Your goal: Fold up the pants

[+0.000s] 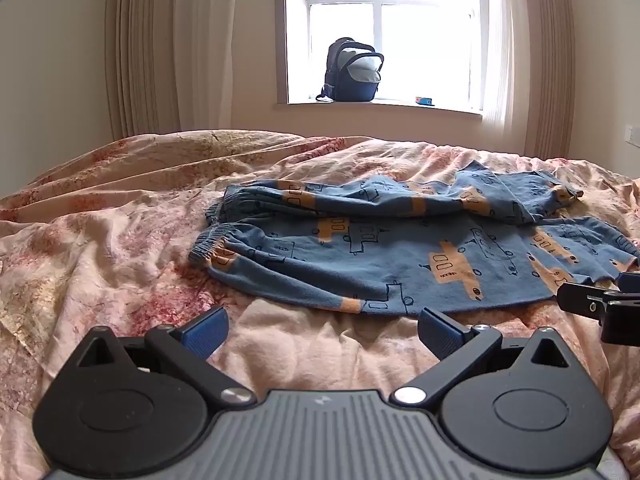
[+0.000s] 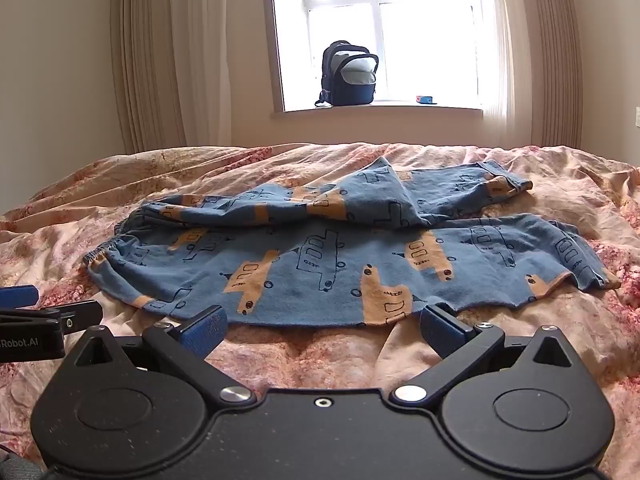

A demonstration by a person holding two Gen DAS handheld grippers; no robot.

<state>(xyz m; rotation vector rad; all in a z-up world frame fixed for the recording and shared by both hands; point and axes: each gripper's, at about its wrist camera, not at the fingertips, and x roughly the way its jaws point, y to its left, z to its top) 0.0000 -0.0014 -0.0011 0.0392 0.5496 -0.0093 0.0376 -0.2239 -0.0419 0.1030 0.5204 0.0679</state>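
Observation:
Blue pants [image 1: 400, 252] with orange vehicle prints lie spread sideways on the bed, elastic waistband at the left, legs running right, the far leg rumpled and partly folded over. My left gripper [image 1: 324, 332] hovers open just short of the pants' near edge, nothing between its blue pads. In the right wrist view the same pants [image 2: 320, 260] fill the middle; my right gripper [image 2: 324, 330] is open, its fingertips at the near hem, not pinching cloth. Part of the right gripper [image 1: 600, 304] shows at the left view's right edge.
A rumpled pink floral bedspread [image 1: 120, 240] covers the bed. Behind it, a windowsill [image 1: 380, 106] holds a dark backpack [image 1: 352, 72] and a small blue object [image 1: 424, 101]. Beige curtains [image 1: 140, 48] hang on both sides of the window.

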